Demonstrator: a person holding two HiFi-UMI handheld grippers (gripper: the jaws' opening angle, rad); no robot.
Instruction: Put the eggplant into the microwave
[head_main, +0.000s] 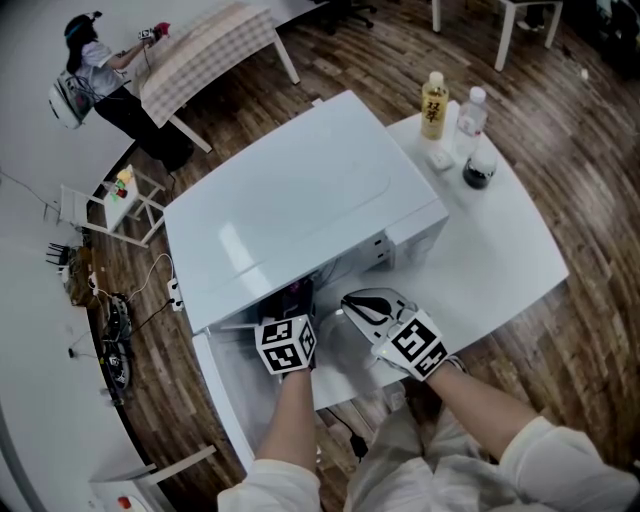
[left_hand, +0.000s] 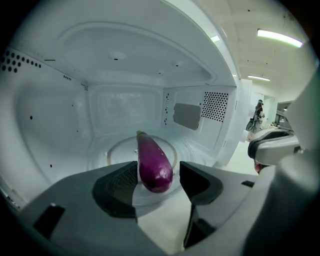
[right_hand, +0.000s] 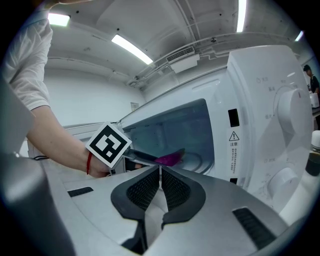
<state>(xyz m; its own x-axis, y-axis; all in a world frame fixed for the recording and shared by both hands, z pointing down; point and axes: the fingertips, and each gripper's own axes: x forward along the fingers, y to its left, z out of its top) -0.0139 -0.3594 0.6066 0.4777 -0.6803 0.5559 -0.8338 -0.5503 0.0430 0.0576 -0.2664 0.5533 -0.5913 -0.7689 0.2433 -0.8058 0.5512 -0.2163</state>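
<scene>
- Head view: way up high, staring steeply down on the microwave (head_main: 300, 200) roof, which sits dead centre.
- Left gripper view: parked right at the open cavity, facing straight in, super close.
- Right gripper view: just outside, cavity toward 12 o'clock. Both gripper views catch the eggplant (left_hand: 154, 165).

Bright ceiling strip lights (right_hand: 131, 48), fisheye edges w/ dark vignette, soft shadows

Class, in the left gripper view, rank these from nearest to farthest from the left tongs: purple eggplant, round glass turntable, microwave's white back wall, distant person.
1. Purple eggplant, between the jaws of the left tongs.
2. Round glass turntable, on the oven floor.
3. Microwave's white back wall, straight behind.
4. Distant person, outside, far right.
</scene>
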